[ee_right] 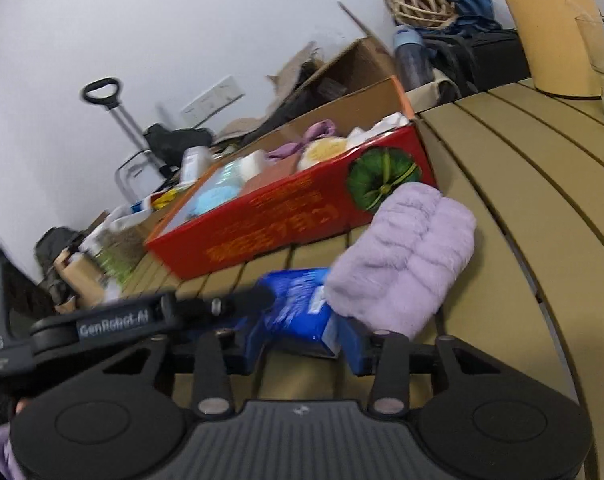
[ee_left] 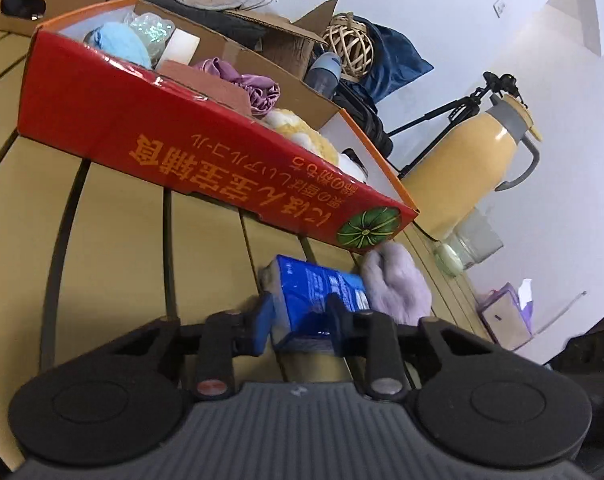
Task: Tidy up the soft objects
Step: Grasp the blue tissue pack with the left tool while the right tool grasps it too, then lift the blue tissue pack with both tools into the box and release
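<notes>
From the left wrist, the left gripper (ee_left: 298, 320) has its blue fingers (ee_left: 262, 320) closed against the sides of a blue packet (ee_left: 317, 300) with small white print too blurred to read; the packet lies on the slatted table (ee_left: 122, 240) just in front of the red box (ee_left: 174, 148). The box carries large orange Japanese lettering and a green pumpkin picture, and soft things fill it – a light blue ball, purple cloth, yellow fluff. A lilac fluffy roll (ee_left: 397, 284) touches the box's corner beside the packet. From the right wrist, the right gripper (ee_right: 305, 340) clamps the same packet's near end, the roll leaning on it. The left gripper's arm crosses in front of the box, printed "GenRobot.AI".
</notes>
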The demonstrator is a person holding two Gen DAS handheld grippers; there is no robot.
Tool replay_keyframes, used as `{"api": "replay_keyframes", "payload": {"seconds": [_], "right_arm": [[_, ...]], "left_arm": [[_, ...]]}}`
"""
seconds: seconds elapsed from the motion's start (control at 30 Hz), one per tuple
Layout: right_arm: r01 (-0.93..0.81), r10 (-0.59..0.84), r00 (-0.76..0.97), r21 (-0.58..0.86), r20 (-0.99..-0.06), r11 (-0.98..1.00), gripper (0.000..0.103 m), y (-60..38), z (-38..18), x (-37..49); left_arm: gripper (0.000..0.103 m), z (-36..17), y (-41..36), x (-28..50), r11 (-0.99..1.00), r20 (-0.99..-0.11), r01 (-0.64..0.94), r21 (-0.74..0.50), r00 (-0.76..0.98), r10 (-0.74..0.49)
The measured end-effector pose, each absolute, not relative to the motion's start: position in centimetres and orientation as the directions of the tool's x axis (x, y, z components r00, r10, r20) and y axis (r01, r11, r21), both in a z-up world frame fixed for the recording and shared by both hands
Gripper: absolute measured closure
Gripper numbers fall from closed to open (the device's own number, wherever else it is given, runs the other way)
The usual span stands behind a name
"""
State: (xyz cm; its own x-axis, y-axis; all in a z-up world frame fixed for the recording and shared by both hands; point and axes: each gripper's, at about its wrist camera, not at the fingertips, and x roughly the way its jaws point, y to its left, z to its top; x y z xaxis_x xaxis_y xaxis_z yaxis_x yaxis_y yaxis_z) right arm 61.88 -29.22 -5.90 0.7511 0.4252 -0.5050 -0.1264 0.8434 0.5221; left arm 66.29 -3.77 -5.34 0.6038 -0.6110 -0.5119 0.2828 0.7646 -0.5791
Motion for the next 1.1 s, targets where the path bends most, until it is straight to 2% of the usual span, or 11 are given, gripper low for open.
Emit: {"api": "replay_keyframes", "payload": {"seconds": [0.07, 0.53, 0.6, 0.73, 0.93, 1.1], "right_arm": [[-0.098, 0.414, 0.766, 0.547, -0.492, 0.832, 0.075, -29.7, -6.3, 62.7], [-0.120, 0.359, 0.792, 0.452, -0.494, 0.884, 0.077, -28.3, -5.7, 61.1], [-0.139, 0.342, 0.814, 0.414, -0.469, 0.900, 0.082, -27.7, -5.0, 59.8], [-0.178, 0.398, 0.790, 0.447, -0.466, 0.877, 0.083, -27.2, -5.2, 55.6], [-0.197, 0.420, 0.775, 0.451, -0.472, 0.870, 0.083, -25.8, -5.6, 47.1], [-0.216, 0.425, 0.785, 0.445, -0.450, 0.869, 0.083, -25.7, -4.3, 42.5]], "left_arm": [[0.075, -5.3, -3.7, 66.0, 0.771, -0.509, 0.285, -0.569, 0.614, -0.603], [0.082, -4.5, -4.4, 63.2, 0.811, -0.505, 0.314, -0.493, 0.656, -0.561], [0.082, -4.0, -4.2, 60.6, 0.834, -0.489, 0.303, -0.461, 0.698, -0.523], [0.082, -4.4, -3.6, 53.7, 0.869, -0.467, 0.291, -0.400, 0.751, -0.466], [0.082, -4.5, -1.5, 44.7, 0.843, -0.446, 0.248, -0.477, 0.758, -0.475], [0.082, -3.2, -1.2, 40.9, 0.844, -0.416, 0.280, -0.457, 0.772, -0.481]]}}
